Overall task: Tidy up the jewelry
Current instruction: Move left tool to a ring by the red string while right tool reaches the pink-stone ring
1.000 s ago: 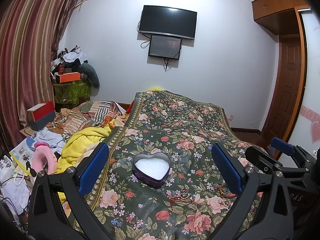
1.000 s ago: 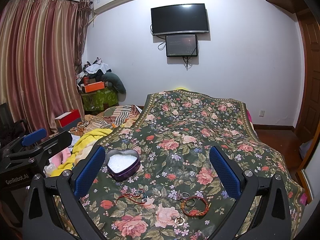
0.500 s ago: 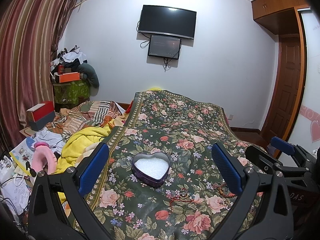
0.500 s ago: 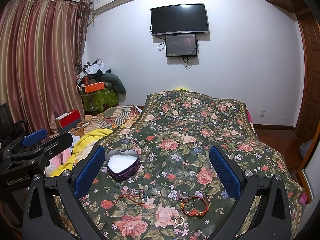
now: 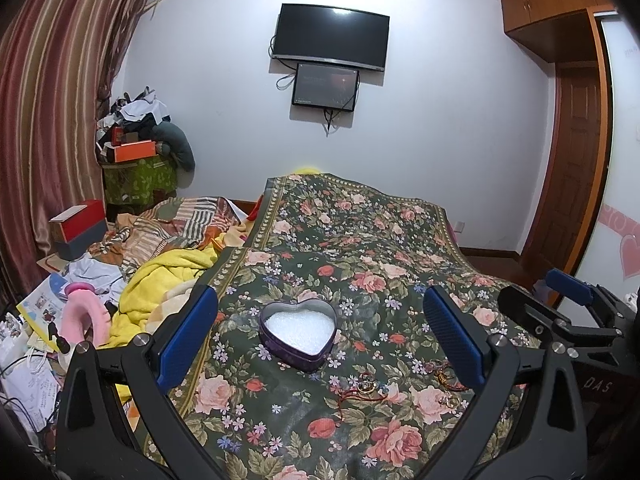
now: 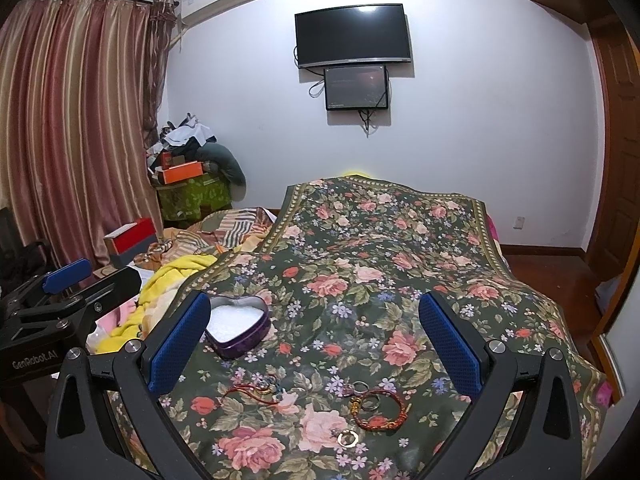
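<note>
From here almost nothing has shifted since a second ago: both tools hang above the near end of the bed [image 6: 400, 240] in the same pose, and the jewelry lies where it lay. My left tool [image 5: 320, 344] has its blue pads wide apart and holds nothing; framed between them sits the heart-shaped tin [image 5: 298, 330], open and filled with white material, on the flowered bedspread near the bed's left edge. Toward the near edge from the tin lies the red cord charm [image 6: 256, 390], then, further right, the red beaded bracelet [image 6: 380, 410] with a small metal ring [image 6: 374, 402] inside its loop, and a gold ring [image 6: 347, 437] nearest the near edge. My right tool [image 6: 320, 348] is likewise spread wide and empty, above the bracelet and rings. All pieces rest apart from the tin.
</note>
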`<state>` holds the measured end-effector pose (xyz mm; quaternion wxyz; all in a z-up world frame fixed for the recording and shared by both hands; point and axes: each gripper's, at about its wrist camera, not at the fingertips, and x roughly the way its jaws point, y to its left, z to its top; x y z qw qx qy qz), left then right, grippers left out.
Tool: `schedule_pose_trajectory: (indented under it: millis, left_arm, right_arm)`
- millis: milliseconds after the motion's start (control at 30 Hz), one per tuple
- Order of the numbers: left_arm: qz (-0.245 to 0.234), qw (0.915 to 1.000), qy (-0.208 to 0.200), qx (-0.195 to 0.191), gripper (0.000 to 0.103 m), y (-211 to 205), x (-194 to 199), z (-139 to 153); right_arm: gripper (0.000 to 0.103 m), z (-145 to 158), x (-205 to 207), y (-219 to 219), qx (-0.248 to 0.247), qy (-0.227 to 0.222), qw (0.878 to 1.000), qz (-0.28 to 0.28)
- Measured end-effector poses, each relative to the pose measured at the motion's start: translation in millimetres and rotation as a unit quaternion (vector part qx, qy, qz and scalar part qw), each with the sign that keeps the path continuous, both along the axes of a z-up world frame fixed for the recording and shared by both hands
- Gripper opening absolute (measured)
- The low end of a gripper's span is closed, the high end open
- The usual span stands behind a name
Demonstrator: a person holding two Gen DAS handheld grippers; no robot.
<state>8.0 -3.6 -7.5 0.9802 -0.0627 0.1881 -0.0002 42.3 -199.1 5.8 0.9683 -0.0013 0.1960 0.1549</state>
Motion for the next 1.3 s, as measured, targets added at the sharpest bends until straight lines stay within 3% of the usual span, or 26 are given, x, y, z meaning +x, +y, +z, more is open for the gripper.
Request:
schedule_pose_trajectory:
  millis: [267, 467, 667, 933, 1100, 1300]
  left_arm:
    - [-0.028, 0.9978, 0.06, 0.0, 0.103, -2, 25, -18]
    - [-0.053, 0.992, 0.115, 0.006, 0.103, -3, 43, -46]
    - [-0.081, 0.9837, 0.155, 0.04, 0.103, -16, 48, -74]
    - [-0.123, 0.9703, 0.198, 0.065, 0.085, -33, 56, -101]
    - [-0.131, 0.9646, 0.224, 0.049, 0.07, -29, 65, -115]
    - [-0.154, 0.9593, 0.235, 0.029, 0.048, -33, 82, -119]
  right_arm:
    - [0.103, -12, 8, -21, -0.025, 0.028, 0.999, -0.036]
    - [0.103, -35, 18, -38, -0.046, 0.085, 0.994, -0.049]
    - [0.103, -60, 21, -46, -0.067, 0.132, 0.988, -0.037]
    - [0.1, -84, 25, -56, -0.051, 0.184, 0.981, -0.017]
    - [0.092, -94, 31, -61, -0.043, 0.205, 0.978, -0.006]
    - [0.089, -96, 37, -63, -0.039, 0.207, 0.978, -0.002]
